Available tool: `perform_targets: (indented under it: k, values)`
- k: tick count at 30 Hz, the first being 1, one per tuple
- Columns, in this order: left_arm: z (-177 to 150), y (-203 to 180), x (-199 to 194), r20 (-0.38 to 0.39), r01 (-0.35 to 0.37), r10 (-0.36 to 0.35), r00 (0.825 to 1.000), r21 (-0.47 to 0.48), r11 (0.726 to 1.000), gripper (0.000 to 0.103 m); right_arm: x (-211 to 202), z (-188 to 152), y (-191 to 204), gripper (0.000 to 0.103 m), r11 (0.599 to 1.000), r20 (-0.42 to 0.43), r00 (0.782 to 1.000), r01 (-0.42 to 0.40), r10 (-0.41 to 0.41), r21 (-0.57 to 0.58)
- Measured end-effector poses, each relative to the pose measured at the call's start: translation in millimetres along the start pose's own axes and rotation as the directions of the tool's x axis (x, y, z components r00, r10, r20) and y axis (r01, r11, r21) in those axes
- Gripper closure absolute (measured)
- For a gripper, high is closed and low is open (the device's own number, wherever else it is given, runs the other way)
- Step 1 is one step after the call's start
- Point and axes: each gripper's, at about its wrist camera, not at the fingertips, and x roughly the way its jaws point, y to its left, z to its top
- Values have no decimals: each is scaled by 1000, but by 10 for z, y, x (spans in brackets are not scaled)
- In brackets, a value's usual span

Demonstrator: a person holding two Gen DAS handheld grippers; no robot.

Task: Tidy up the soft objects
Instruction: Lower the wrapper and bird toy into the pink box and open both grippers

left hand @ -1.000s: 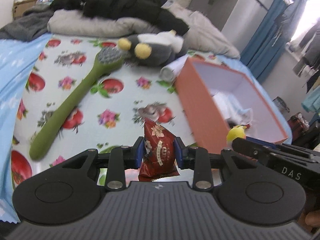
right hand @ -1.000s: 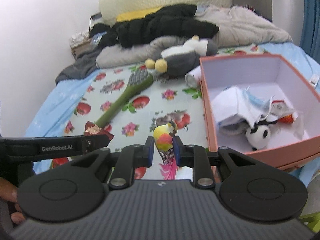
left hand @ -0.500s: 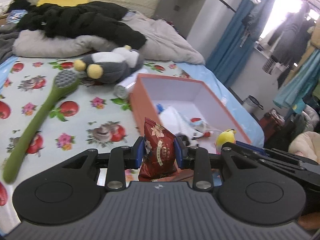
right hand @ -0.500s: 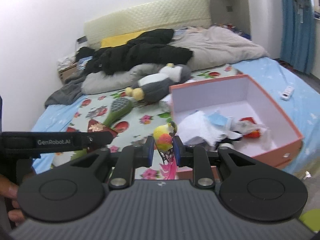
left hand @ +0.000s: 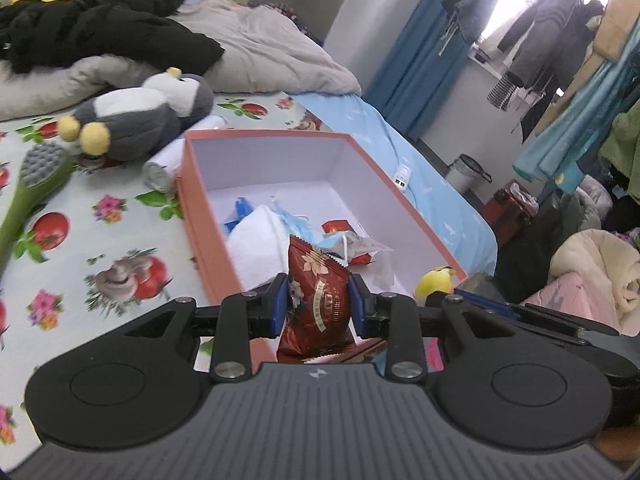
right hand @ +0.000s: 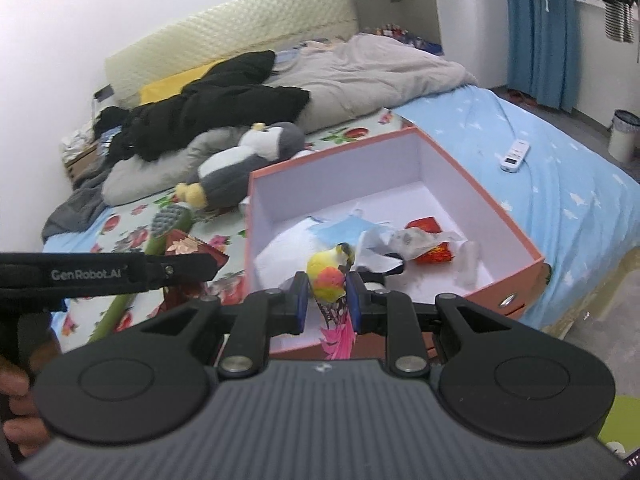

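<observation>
Each claw is black, with a ridged grey-black body near the camera and two round flat discs at its sides. The left claw (left hand: 318,306) and right claw (right hand: 327,300) have thin black arms, shiny silver screws and blue pads (left hand: 279,307). White letters on the left one's side read "GenRobot.AI".

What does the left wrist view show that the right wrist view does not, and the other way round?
Only the left wrist view: the left gripper head-on, closed on the red snack packet, and hanging clothes by the window. Only the right wrist view: the right gripper head-on, closed on the toy parrot, its pink tail feathers showing, and the bed's headboard. Both: the pink box with a face mask inside, the plush penguin, the green brush and the white remote.
</observation>
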Motion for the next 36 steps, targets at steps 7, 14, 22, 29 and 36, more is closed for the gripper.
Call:
perform_targets:
  k: [7, 14, 22, 29, 36]
  values:
    - [305, -29, 605, -67, -3, 4, 998, 5, 1000, 66, 410, 176, -264, 79, 999, -47, 999, 17, -15, 34]
    - [498, 15, 1125, -125, -24, 25, 992, 7, 1000, 66, 910, 282, -494, 78, 998, -111, 993, 32, -25, 61]
    - [587, 99, 1453, -178, -61, 64, 982, 21, 998, 49, 1320, 336, -663, 66, 995, -183, 983, 49, -32, 89]
    - [613, 66, 1339, -159, -57, 62, 985, 33, 998, 48, 1263, 364, -692, 55, 990, -181, 983, 54, -31, 127]
    - [624, -58, 869, -99, -33, 39, 994, 57, 998, 48, 836, 453, -553, 55, 992, -99, 994, 49, -38, 114]
